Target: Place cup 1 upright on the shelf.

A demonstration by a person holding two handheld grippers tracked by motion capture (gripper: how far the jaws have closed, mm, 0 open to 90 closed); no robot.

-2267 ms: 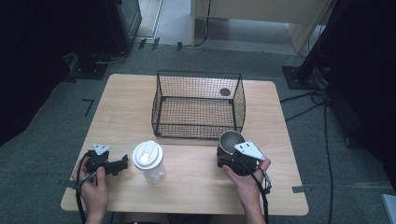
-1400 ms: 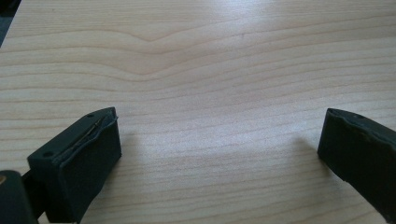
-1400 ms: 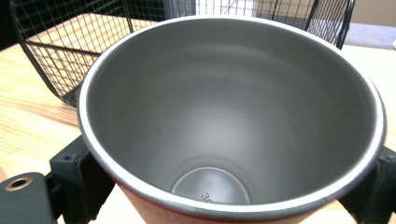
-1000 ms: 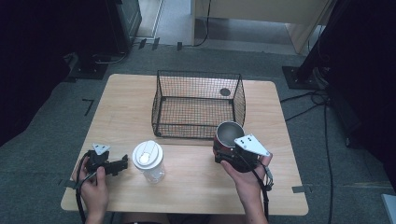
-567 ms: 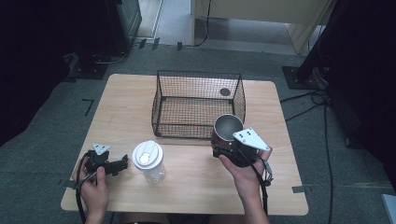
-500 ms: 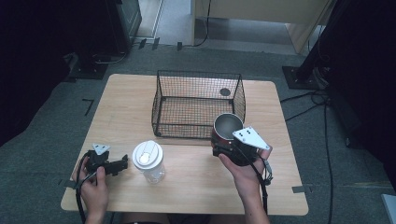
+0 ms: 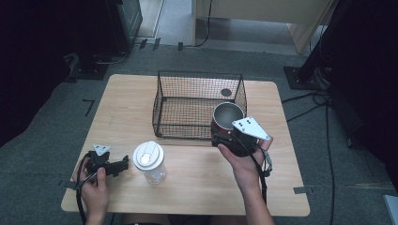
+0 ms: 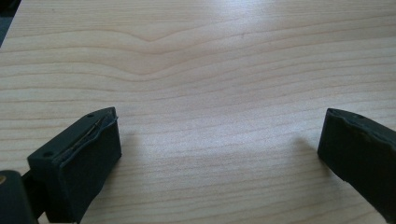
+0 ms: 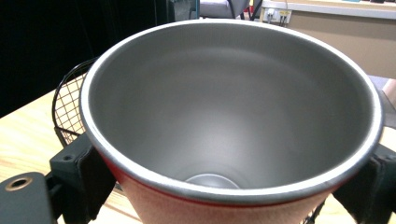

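Cup (image 7: 227, 118), red outside and bare steel inside, sits clamped between the jaws of the right gripper (image 7: 224, 136), its mouth open and tipped toward the basket. In the right gripper view the rim (image 9: 231, 186) spans from one black jaw to the other, both pressing the red wall just under the lip, and nothing lies inside. The person's right hand (image 7: 244, 161) carries it clear of the table (image 7: 197, 187), just before the near right corner of the wire basket (image 7: 199, 103). A small dark disc (image 7: 226, 92) lies on the basket floor beyond the cup. Well off to the side of that gripper stands a clear tumbler with a white lid (image 7: 149, 161). Just beyond it, the left gripper (image 7: 123, 162) rests low by the table's near edge in the left hand (image 7: 94, 185), jaws spread wide over bare wood.
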